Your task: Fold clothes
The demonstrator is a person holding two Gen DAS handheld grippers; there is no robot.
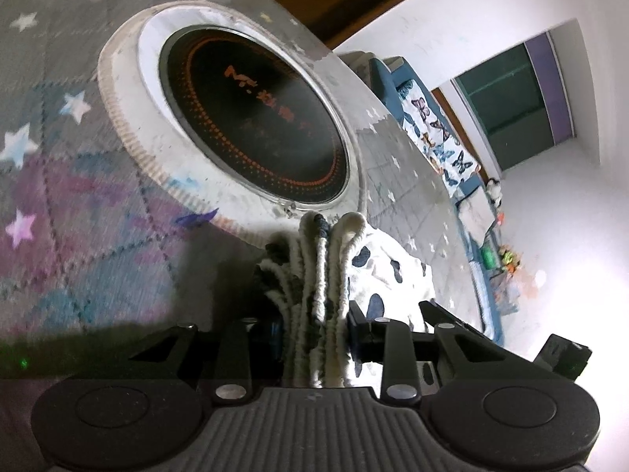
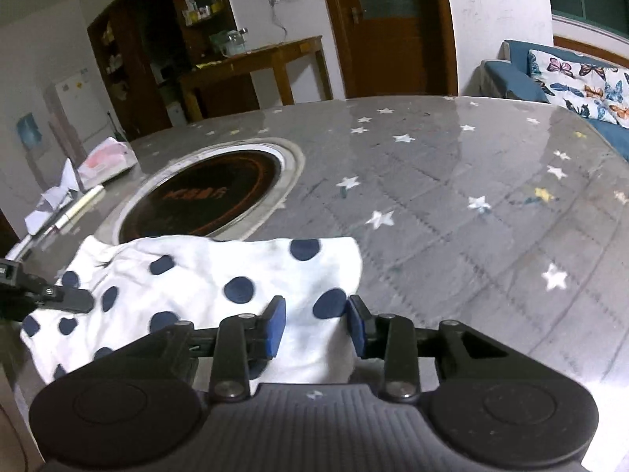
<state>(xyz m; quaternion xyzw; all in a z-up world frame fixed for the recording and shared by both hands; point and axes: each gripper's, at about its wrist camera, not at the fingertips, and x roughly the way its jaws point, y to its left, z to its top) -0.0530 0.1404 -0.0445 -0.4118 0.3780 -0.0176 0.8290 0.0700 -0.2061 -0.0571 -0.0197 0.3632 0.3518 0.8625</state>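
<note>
A: 1 garment (image 2: pixel 204 275), white with navy dots, lies on the table (image 2: pixel 452 196) just beside the round cooktop (image 2: pixel 204 196).

B: Jaws?

A: Left gripper (image 1: pixel 314 326) pinches several bunched layers of its ribbed edge. Right gripper (image 2: pixel 316 324) is spread over the cloth, holding nothing.

B: Progress?

A: Partly folded, I judge; flattening and a last fold remain.

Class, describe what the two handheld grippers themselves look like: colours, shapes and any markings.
Both look alike. The left gripper and right gripper have a grey ribbed body with a small pale mark at its top centre, two round black discs at the sides, and black linkage bars with silver rivets. The right one's fingers carry blue pads. No cables or sleeves show.
</note>
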